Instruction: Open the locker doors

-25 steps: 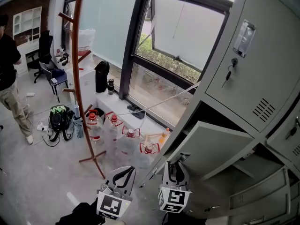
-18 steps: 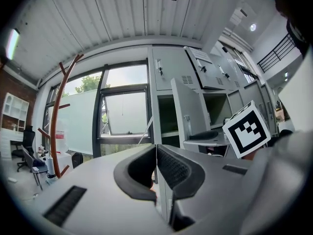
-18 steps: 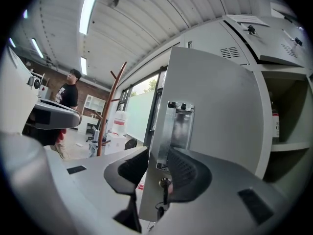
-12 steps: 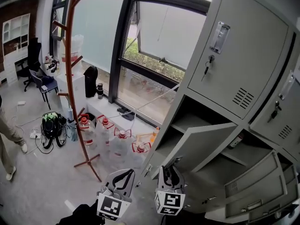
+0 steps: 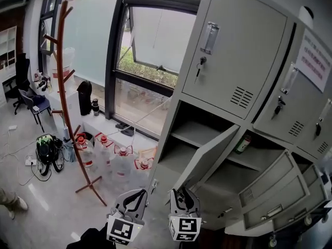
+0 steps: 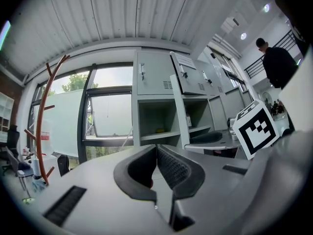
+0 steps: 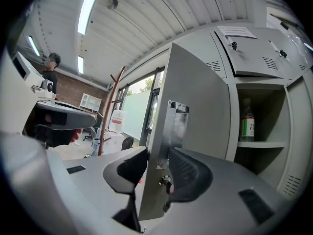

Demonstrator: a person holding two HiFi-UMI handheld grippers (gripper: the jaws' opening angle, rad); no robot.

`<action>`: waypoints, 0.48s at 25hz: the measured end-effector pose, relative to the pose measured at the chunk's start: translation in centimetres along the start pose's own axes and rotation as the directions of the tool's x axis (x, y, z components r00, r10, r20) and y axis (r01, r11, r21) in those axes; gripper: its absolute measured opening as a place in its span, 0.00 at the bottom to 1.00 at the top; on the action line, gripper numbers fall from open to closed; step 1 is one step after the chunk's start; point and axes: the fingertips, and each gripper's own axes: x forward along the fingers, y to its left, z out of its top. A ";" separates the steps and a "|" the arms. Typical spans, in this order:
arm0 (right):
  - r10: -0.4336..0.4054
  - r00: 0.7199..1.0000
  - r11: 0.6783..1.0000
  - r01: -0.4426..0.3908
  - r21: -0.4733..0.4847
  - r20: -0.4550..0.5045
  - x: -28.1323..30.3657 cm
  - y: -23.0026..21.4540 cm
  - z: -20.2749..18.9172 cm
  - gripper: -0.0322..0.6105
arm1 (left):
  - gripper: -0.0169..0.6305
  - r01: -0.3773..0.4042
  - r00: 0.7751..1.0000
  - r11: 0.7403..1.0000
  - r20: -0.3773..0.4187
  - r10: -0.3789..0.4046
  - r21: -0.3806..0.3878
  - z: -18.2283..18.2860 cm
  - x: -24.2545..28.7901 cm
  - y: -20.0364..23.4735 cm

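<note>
**Head view and both gripper views: bank of lockers (image 5: 194, 134) beside a window.**

- **Far left:** a coat stand (image 5: 65, 87) and a cluster of water jugs (image 5: 122, 160) stand on the floor, near the side toward which the open door swings.
- **Left gripper (image 5: 140, 192):** the fingers meet at the tips with nothing between them. It is held just beside the right gripper and apart from the lockers.
- **Right gripper (image 5: 182, 192):** the fingers straddle the free edge of the door (image 5: 207, 157), one pad on the outer face and the other against the latch plate. The jaws have just been opening with that edge between them, yet both pads appear to be in contact.
- **Door:** it belongs to the lower-left compartment and stands swung well out.
- **Right of the door:** a green bottle (image 5: 242, 144) stands on a shelf and two lower doors (image 5: 272, 183) hang open. The upper door (image 5: 236, 51) is closed, with a key (image 5: 200, 62) in its lock.

**Probable failures:**
- With the grip slackening, the thin edge may slip out and the door may drift back or swing on freely toward the jugs and the stand.
- The closed left gripper could not catch the door.
- A pull off the hinge arc may twist the panel or shake the bottle over.
- The upper door will likely resist until its key is turned.
</note>
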 end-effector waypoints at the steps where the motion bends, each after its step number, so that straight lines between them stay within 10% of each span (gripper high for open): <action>1: -0.006 1.000 1.000 0.006 -0.001 0.000 -0.5 -0.2 -0.1 0.29 | 0.06 0.011 1.000 1.000 0.000 -0.011 -0.001 0.0 0.1 -0.4; 12: -0.113 0.993 0.994 0.112 -0.017 -0.016 -6.6 -3.1 -1.2 0.25 | 0.06 0.141 0.990 0.990 0.016 -0.141 0.004 0.6 1.1 -5.6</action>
